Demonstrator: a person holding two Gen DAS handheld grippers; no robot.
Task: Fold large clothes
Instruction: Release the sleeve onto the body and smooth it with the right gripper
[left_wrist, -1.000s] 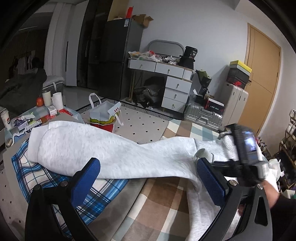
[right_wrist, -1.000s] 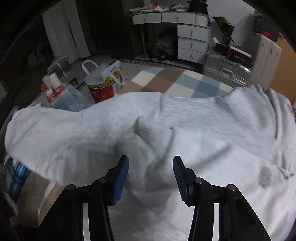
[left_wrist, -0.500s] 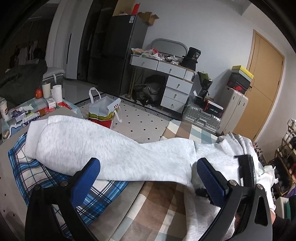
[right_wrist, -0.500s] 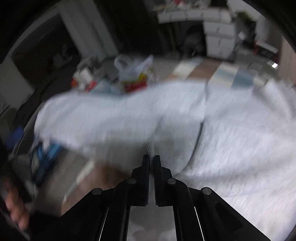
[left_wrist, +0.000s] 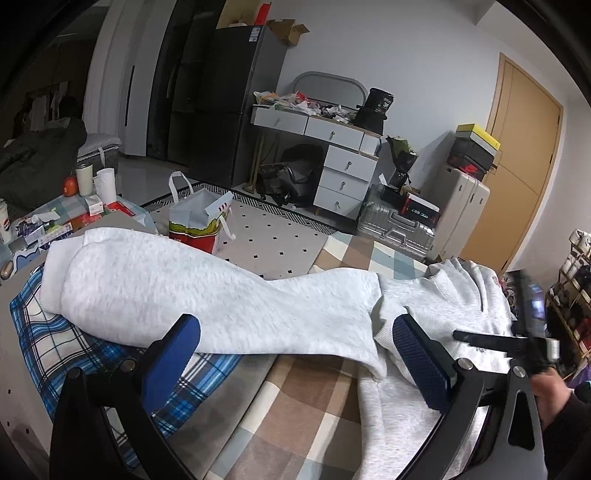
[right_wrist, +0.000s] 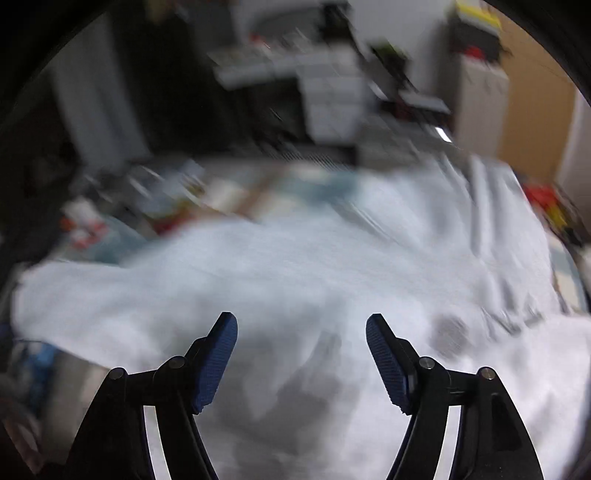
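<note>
Checked bedding covers the work surface, and a pale grey sweatshirt lies across it, one sleeve stretched over a blue plaid cloth. It looks soft, thick and limp — best pinched at a cuff or hem. The left gripper gapes empty; the right gripper, jaws just opening, holds nothing between them.

Home bedroom/living rm: fridge, drawer desk, suitcases, wood door, patterned rug.
</note>
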